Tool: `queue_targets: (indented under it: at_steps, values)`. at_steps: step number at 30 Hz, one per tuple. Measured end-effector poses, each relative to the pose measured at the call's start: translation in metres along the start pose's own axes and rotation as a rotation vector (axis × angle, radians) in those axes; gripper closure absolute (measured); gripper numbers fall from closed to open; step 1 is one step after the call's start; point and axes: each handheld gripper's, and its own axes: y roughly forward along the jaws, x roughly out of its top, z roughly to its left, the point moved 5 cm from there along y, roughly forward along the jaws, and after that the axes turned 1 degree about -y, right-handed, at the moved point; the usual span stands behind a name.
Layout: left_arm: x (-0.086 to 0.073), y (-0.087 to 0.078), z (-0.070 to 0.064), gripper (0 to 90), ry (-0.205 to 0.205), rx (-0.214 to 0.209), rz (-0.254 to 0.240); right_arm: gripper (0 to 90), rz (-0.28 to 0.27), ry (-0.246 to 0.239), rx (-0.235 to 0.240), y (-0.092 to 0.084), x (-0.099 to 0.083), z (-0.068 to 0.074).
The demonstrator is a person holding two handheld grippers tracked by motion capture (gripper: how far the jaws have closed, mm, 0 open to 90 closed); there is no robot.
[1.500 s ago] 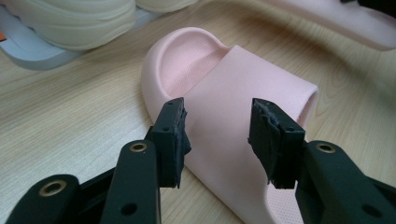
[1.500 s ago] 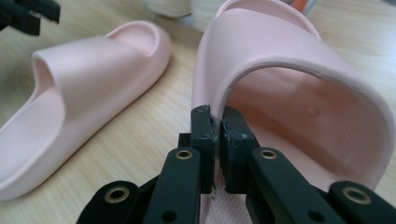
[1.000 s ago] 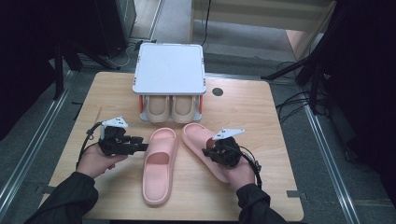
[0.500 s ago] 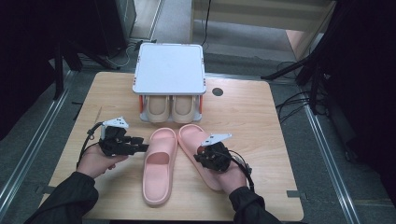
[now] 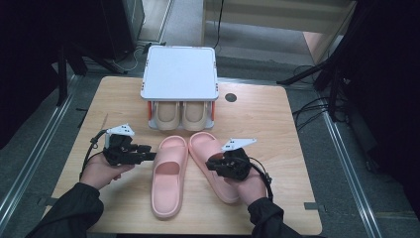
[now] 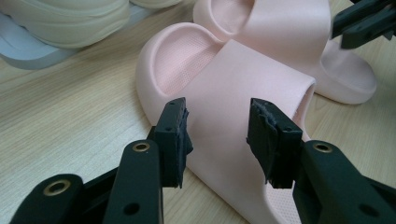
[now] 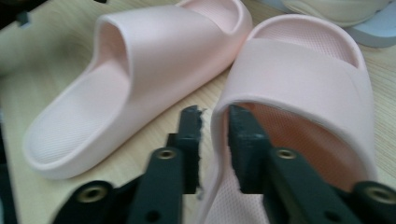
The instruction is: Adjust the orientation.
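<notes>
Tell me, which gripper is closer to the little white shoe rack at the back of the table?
The left. The left gripper sits just in front of the shoe rack's left corner, beside the left pink slipper. The right gripper is lower down, at the right pink slipper.

The person wears black long sleeves [image 5: 64, 210]. Each hand carries a black gripper — the left gripper [image 5: 148, 154] and the right gripper [image 5: 212, 165] — topped by a grey three-cornered plate, trailing a black cable; brass-coloured rivets stud the blocky black jaws.
</notes>
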Motion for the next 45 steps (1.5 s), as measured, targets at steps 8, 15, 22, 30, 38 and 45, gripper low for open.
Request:
queue_targets:
  at_steps: [8, 15, 22, 30, 38, 45]
  values:
    - [-0.001, -0.002, 0.0, 61.6, -0.044, -0.02, 0.011, 90.0, -0.08, 0.03, -0.002, -0.032, 0.01, -0.016]
    - [-0.003, 0.0, 0.001, 67.2, -0.041, -0.017, 0.023, 90.0, -0.091, 0.04, -0.065, -0.043, 0.003, -0.048]
    - [-0.006, 0.002, 0.003, 69.0, -0.036, -0.016, 0.042, 90.0, -0.04, 0.074, -0.106, -0.033, -0.004, -0.074]
    - [-0.011, 0.011, 0.007, 68.8, -0.032, 0.005, 0.064, 89.7, 0.048, 0.071, -0.127, -0.01, -0.013, -0.085]
    - [-0.015, 0.017, 0.007, 68.9, -0.017, 0.011, 0.099, 89.8, 0.072, 0.052, -0.118, -0.001, -0.013, -0.082]
    - [-0.016, 0.02, 0.007, 68.8, -0.027, 0.005, 0.107, 89.8, 0.081, 0.041, -0.098, 0.002, -0.013, -0.074]
